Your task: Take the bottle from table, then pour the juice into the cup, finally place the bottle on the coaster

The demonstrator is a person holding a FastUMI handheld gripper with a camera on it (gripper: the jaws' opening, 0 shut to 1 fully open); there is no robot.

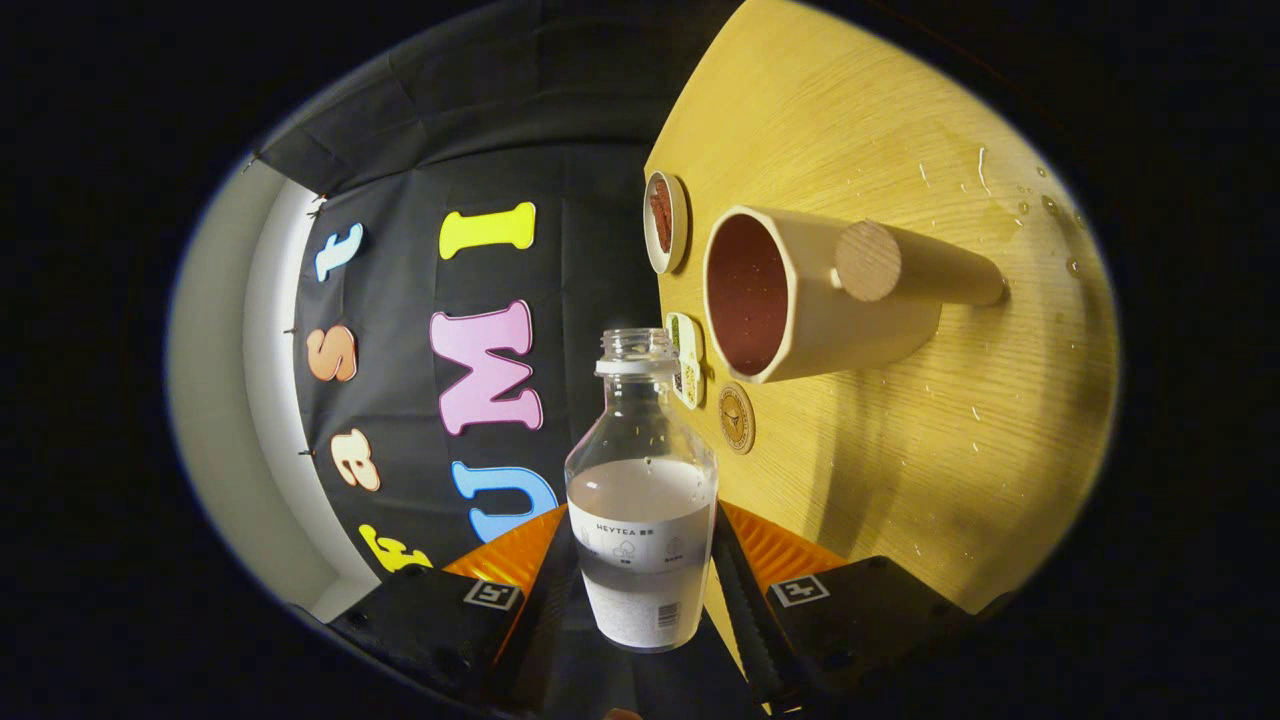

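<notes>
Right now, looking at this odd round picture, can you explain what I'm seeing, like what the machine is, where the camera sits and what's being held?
There is no robot arm here. A person carries a hand-held gripper with two fingers, and a wide-angle camera rides on it, looking forward along those fingers. That is why the picture is round and the wooden table looks tipped on its side: the gripper is rolled over.

Between the fingers is a clear bottle, cap off, partly filled with a pale liquid. Both fingers press on it. Beyond the bottle stands a cream cup with a round wooden handle, its opening facing the camera. Near it lie a small dish, a green-edged coaster and a round brown coaster. Water drops dot the table.
</notes>
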